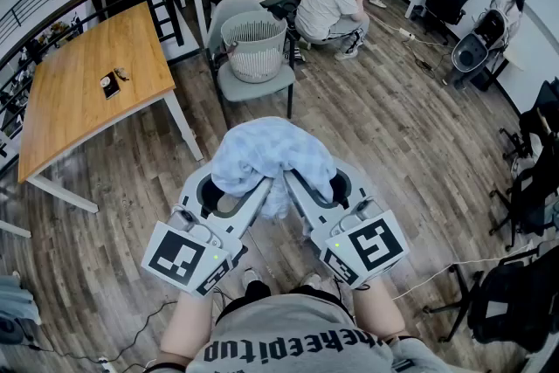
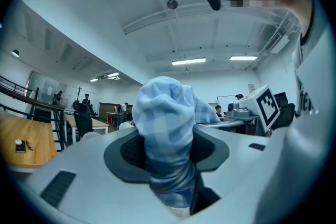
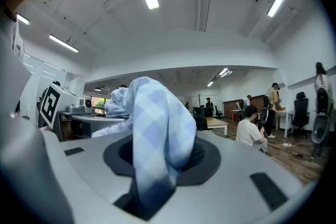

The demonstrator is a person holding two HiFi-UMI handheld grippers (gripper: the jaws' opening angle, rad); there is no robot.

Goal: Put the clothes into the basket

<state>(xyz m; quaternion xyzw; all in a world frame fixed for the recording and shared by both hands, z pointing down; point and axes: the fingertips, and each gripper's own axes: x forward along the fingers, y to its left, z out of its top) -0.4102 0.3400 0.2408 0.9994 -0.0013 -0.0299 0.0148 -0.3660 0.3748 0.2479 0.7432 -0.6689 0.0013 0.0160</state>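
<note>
A pale blue checked cloth [image 1: 272,151] is held bunched up above the floor [image 1: 393,135] by both grippers. The jaws of the left gripper [image 1: 251,192] and the right gripper [image 1: 299,188] are each pressed shut on a fold of it. The white basket [image 1: 255,57] is seen well ahead, set on a grey chair [image 1: 258,85].
</note>
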